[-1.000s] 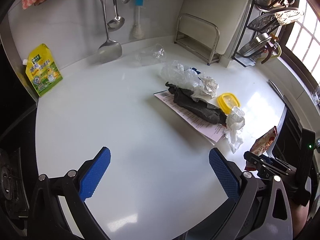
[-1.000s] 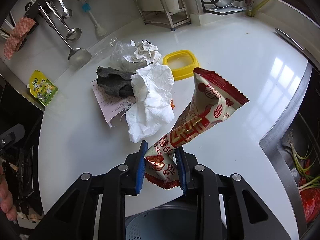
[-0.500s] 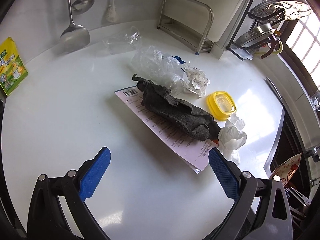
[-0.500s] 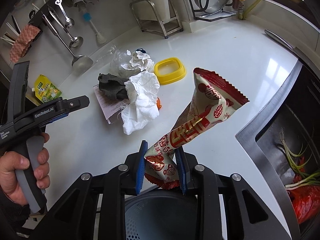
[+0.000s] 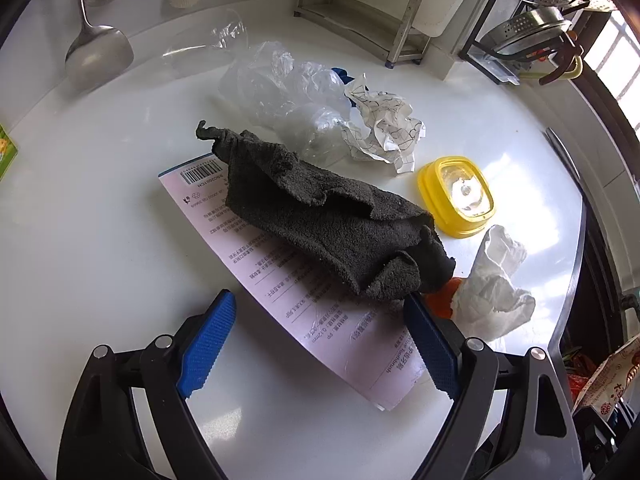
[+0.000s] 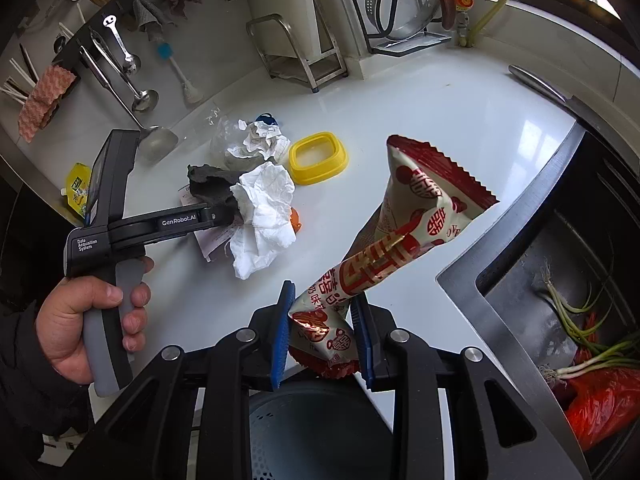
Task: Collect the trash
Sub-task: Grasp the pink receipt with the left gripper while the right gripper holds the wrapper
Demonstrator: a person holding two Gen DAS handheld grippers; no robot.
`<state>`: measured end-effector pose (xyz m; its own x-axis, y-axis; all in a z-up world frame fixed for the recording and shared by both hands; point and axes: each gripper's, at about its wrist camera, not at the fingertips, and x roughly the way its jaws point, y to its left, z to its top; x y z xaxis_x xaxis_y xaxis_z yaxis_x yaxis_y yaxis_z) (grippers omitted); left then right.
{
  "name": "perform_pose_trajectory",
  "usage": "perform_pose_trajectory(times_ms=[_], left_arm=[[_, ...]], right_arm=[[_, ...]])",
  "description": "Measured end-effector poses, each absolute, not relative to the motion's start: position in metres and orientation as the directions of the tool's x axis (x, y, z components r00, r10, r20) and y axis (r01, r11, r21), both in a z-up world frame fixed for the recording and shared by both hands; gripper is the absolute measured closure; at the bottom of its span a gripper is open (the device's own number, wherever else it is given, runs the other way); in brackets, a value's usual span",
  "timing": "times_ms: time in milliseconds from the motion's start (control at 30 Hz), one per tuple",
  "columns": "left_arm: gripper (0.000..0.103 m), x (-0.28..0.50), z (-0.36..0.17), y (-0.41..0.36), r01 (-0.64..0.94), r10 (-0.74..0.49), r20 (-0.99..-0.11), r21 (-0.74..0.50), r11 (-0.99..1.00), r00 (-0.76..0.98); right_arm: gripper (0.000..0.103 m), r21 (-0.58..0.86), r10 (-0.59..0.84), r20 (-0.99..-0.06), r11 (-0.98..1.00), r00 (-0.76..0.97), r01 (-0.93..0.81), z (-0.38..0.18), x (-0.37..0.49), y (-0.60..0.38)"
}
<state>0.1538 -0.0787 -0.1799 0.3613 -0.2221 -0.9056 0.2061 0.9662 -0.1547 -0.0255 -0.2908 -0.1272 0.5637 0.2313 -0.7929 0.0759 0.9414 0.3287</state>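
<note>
Scanning left to right: desk (image 5: 100,240) white, litter bunched mid-desk, sink at far right.
Left edge: green-yellow pouch (image 6: 78,188) by the wall, ladle (image 5: 96,56) hanging above it.
Left gripper (image 5: 320,344): held in a person's hand (image 6: 84,320), pointing steeply down at the pile; fingers wide, have just been closing a little, pads pressing on nothing.
Between the fingers: printed paper sheet (image 5: 280,272) lies flat across the gap; near end of the dark cloth (image 5: 328,216) sits just inside the right-hand finger.
Key relation: sheet and cloth both run long-axis from upper left to lower right, slanting across the line the fingers close along; cloth lies on top of the sheet, ahead of the fingertips and toward the right-hand finger. Left gripper is the nearer one by far.
Judgement: a flat sheet is hard to pinch off a smooth desk; a close here likely catches cloth first.
Behind the pile: clear plastic bag (image 5: 288,92), crumpled patterned paper (image 5: 384,132).
Right of the pile: yellow lid (image 5: 456,196), white tissue (image 5: 492,288) with something orange under it, touching the cloth end.
Right gripper (image 6: 324,340): fingers narrow, clamped on the lower end of a red-and-white snack wrapper (image 6: 416,216), wrapper standing up and away.
Below it: grey bin (image 6: 320,436), directly under the held wrapper.
Far right: sink (image 6: 532,272) with spring onions and a red bag.
</note>
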Motion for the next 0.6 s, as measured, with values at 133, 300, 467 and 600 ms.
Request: perform_pose_trajectory(times_ms=[133, 300, 467, 600], left_arm=[[0.037, 0.16, -0.182, -0.08, 0.203, -0.226, -0.905, -0.161, 0.966, 0.359], [0.072, 0.161, -0.184, -0.08, 0.212, -0.231, -0.912, -0.165, 0.963, 0.34], [0.074, 0.156, -0.173, -0.07, 0.202, -0.242, -0.904, -0.179, 0.963, 0.351], [0.055, 0.15, -0.165, -0.06, 0.193, -0.227, -0.9, -0.164, 0.967, 0.373]], right_arm=[[0.076, 0.324, 0.232, -0.795, 0.943, 0.561, 0.07, -0.126, -0.024, -0.293], [0.076, 0.329, 0.242, -0.791, 0.942, 0.563, 0.058, -0.125, -0.021, -0.291], [0.076, 0.34, 0.261, -0.78, 0.94, 0.568, 0.036, -0.122, -0.015, -0.288], [0.076, 0.349, 0.276, -0.769, 0.937, 0.577, 0.016, -0.119, -0.01, -0.283]])
